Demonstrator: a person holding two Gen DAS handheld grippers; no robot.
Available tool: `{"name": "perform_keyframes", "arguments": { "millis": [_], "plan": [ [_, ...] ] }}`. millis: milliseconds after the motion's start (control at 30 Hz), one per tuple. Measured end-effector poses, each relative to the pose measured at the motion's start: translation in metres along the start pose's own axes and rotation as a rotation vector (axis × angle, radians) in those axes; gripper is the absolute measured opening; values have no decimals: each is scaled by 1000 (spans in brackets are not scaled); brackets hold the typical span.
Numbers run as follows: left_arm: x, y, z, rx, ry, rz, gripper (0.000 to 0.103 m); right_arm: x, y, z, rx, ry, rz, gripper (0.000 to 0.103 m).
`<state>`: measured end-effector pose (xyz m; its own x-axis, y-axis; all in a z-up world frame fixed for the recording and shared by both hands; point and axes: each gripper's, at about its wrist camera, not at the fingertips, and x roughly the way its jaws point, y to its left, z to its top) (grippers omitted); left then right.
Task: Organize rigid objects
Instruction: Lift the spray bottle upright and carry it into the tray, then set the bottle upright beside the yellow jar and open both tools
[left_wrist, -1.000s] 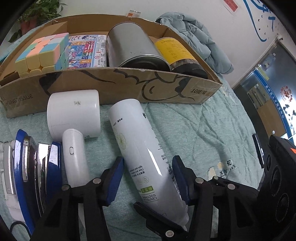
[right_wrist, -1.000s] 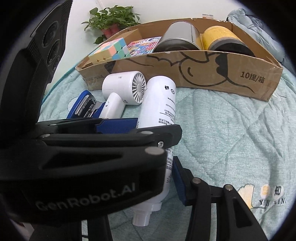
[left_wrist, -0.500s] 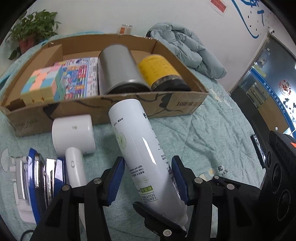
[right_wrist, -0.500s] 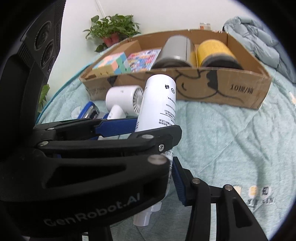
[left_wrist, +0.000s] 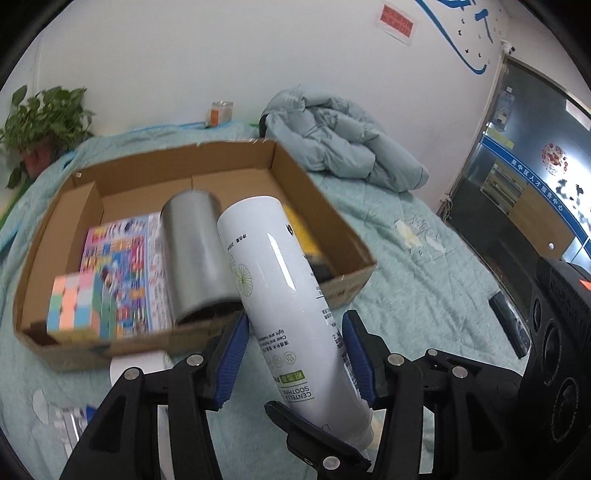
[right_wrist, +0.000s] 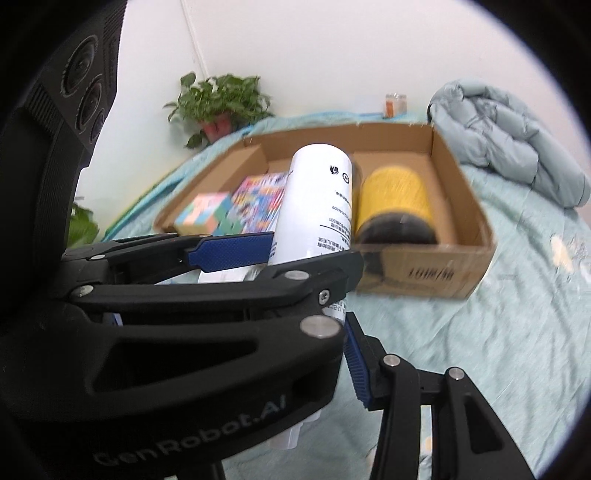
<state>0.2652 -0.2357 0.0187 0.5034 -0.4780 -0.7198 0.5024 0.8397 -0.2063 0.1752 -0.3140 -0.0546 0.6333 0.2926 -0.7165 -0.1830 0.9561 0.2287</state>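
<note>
Soft green bed (left_wrist: 424, 266) below, brown box (left_wrist: 325, 206) ahead. Both grippers squeezing one white bottle (left_wrist: 284, 314): left gripper (left_wrist: 295, 354) on its middle, right gripper (right_wrist: 332, 328) near the cap end. Bottle up in the air, tip over the box's front wall. Best to move both together, slowly, then lay it between the silver can (left_wrist: 195, 254) and the yellow can (right_wrist: 391, 199).

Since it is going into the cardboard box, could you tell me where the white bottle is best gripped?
Probably across the straight round body of the white bottle, on the half nearer the cap, coming from the cap end with one pad on each side, as the left gripper does now. The body is an even cylinder there; the neck narrows and offers little surface.
</note>
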Motion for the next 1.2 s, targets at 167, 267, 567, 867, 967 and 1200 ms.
{"name": "perform_keyframes", "arguments": {
  "millis": [167, 267, 567, 867, 967, 1200],
  "plan": [
    [5, -16, 50, 22, -28, -24, 50, -9, -18, 30, -4, -42, -30, 46],
    [10, -22, 81, 31, -41, -38, 50, -14, -27, 51, -18, -57, -50, 46],
    [68, -21, 168, 33, 38, -67, 50, 2, -73, 115, 7, -11, -67, 47],
    [164, -10, 174, -13, 213, -109, 50, 51, -124, 116, 112, 126, -59, 46],
    [181, -11, 163, -14, 255, -106, 50, 62, -133, 107, 143, 158, -59, 46],
    [194, -14, 148, 9, 292, -118, 52, 69, -138, 96, 162, 184, -60, 47]
  ]
}}
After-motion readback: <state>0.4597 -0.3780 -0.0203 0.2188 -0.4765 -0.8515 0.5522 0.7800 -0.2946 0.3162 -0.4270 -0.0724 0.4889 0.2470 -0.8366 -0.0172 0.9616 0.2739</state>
